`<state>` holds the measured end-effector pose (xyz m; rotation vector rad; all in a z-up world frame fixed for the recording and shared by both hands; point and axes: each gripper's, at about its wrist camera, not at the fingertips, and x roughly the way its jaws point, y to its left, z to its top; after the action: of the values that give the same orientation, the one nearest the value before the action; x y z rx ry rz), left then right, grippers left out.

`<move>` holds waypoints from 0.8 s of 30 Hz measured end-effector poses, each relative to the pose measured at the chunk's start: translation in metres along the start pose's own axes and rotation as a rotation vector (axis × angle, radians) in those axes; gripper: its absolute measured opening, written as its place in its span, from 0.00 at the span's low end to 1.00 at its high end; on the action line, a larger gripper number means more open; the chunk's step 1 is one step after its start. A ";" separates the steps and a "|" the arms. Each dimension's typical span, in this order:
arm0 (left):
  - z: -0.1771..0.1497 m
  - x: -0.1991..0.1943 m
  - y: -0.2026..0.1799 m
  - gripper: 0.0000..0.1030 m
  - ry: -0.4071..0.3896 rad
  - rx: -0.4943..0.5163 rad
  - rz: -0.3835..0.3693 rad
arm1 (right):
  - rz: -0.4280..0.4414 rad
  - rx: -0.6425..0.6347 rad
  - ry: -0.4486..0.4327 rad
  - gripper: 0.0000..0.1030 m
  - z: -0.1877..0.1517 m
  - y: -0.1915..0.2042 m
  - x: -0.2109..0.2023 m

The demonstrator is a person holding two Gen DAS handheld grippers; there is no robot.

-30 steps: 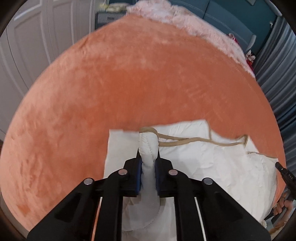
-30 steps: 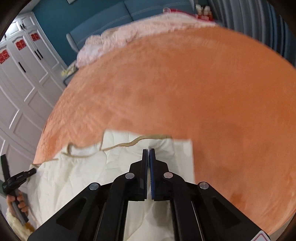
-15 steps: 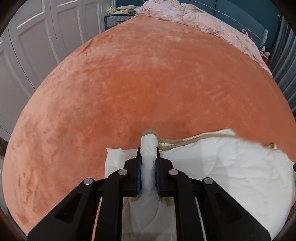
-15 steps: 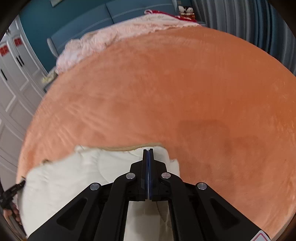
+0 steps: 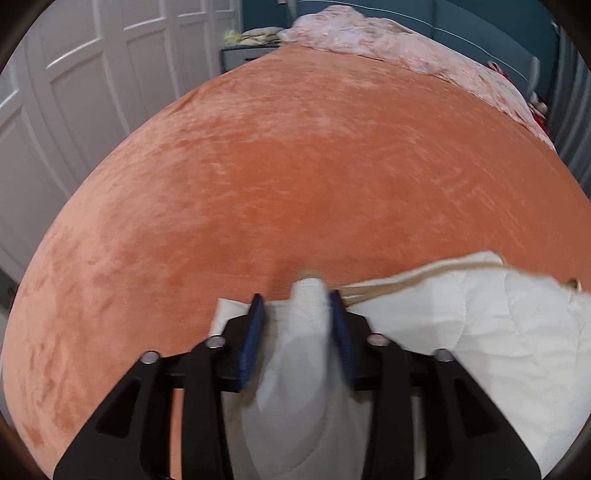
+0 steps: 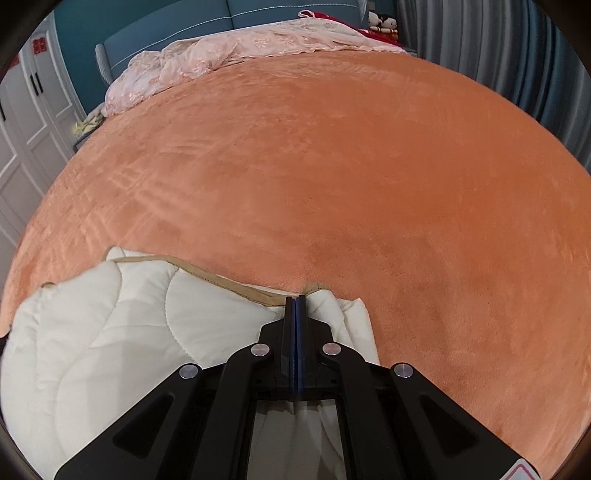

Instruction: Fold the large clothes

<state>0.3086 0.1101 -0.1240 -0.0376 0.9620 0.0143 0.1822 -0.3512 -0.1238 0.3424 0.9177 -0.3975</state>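
We note a cream quilted garment [image 6: 110, 332] with tan trim on an orange bed cover [image 6: 332, 184]; pale pink patterned bedding [image 6: 229, 51] beyond.

One cream-white quilted padded garment with tan trim [image 5: 461, 325] lies on one bed covered by a single orange plush blanket [image 5: 314, 177]. One crumpled pale pink lace coverlet [image 6: 236, 51] sits at the far end of the bed. Two black two-finger tools with blue pads appear: the left tool [image 5: 297, 310] and the right tool [image 6: 295, 306], one in each view. Two small dolls in red [image 6: 384, 24] stand beside the grey curtain [image 6: 480, 40]. One small heap of pale cloth [image 5: 255, 35] rests on one bedside cabinet.
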 end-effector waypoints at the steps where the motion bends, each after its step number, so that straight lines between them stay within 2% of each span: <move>1: 0.004 -0.009 0.008 0.51 -0.001 -0.026 0.001 | 0.004 0.019 -0.005 0.00 0.003 -0.004 -0.007; 3: 0.010 -0.032 0.024 0.60 -0.035 -0.062 0.005 | 0.003 0.071 -0.065 0.00 0.011 -0.015 -0.036; 4: 0.014 -0.050 0.033 0.64 -0.067 -0.066 0.003 | 0.011 0.086 -0.100 0.15 0.014 -0.018 -0.051; 5: 0.018 -0.062 0.038 0.63 -0.087 -0.061 0.023 | 0.017 0.099 -0.133 0.22 0.017 -0.021 -0.067; 6: 0.025 -0.079 0.043 0.63 -0.122 -0.051 0.076 | 0.037 0.104 -0.170 0.26 0.020 -0.020 -0.086; 7: 0.030 -0.091 0.045 0.63 -0.145 -0.049 0.100 | 0.059 0.102 -0.188 0.35 0.023 -0.017 -0.097; 9: 0.042 -0.112 0.047 0.64 -0.181 -0.066 0.108 | 0.114 0.081 -0.206 0.42 0.027 -0.001 -0.117; 10: 0.048 -0.125 0.044 0.64 -0.198 -0.082 0.081 | 0.148 0.060 -0.202 0.43 0.027 0.012 -0.122; 12: 0.053 -0.139 0.027 0.64 -0.212 -0.081 -0.008 | 0.217 0.005 -0.164 0.43 0.023 0.044 -0.122; 15: 0.045 -0.139 -0.029 0.64 -0.170 0.006 -0.164 | 0.290 -0.069 -0.090 0.39 0.011 0.089 -0.106; 16: 0.041 -0.133 -0.044 0.63 -0.153 0.029 -0.187 | 0.295 -0.096 -0.067 0.35 0.005 0.102 -0.100; 18: 0.025 -0.113 -0.085 0.57 -0.101 0.108 -0.208 | 0.303 -0.155 -0.025 0.27 -0.008 0.129 -0.085; 20: 0.011 -0.096 -0.109 0.51 -0.059 0.150 -0.216 | 0.300 -0.193 0.010 0.18 -0.017 0.146 -0.072; 22: -0.005 -0.076 -0.130 0.39 -0.005 0.175 -0.229 | 0.294 -0.220 0.037 0.14 -0.024 0.159 -0.060; 24: -0.019 -0.057 -0.144 0.35 0.028 0.181 -0.217 | 0.265 -0.249 0.052 0.12 -0.029 0.168 -0.048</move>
<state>0.2649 -0.0340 -0.0841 0.0246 0.9801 -0.2734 0.2157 -0.1823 -0.0815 0.2419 0.9468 -0.0297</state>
